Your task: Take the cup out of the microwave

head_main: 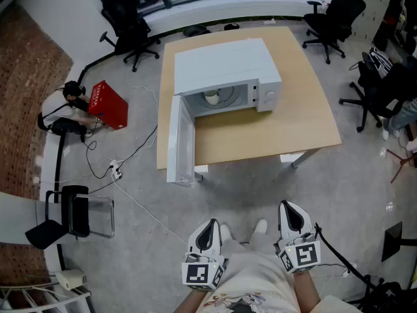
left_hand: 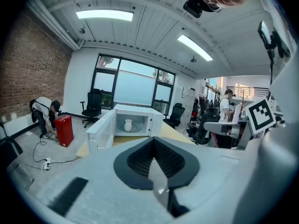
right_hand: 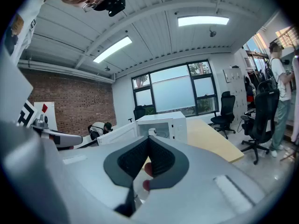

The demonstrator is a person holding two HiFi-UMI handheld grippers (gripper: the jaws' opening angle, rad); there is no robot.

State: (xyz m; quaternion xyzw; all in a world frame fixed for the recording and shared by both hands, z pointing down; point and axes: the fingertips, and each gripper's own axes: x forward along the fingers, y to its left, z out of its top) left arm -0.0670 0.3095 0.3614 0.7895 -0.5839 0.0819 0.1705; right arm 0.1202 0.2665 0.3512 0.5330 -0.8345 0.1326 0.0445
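Holding a tool in each hand, the person (head_main: 238, 282) stands on the grey floor (head_main: 260, 188), well back from the wooden surface (head_main: 306, 119). Both tools are close in front of the body, pointing ahead and slightly down.

The left tool (head_main: 208, 229) is fully closed. In the left gripper view its dark pads (left_hand: 138, 160) meet at the tip with nothing between them. The right tool (head_main: 294, 208), just beside it, looks the same in the right gripper view, with its jaws together and nothing held.

Straight ahead of both tools, and well apart from them, a white microwave (head_main: 221, 64) sits on the surface. Its door (head_main: 181, 139) is swung wide open toward the left tool's side and reaches past the near edge of the surface. The cup (head_main: 212, 97), pale and upright, is inside the oven on the turntable, a little nearer the hinge side. Neither tool is touching it.

Far off to the left of the left tool, a figure (head_main: 65, 106) crouches on the floor beside a red box (head_main: 107, 104). Black office chairs (head_main: 332, 15) stand beyond the surface and out to the right of the right tool.
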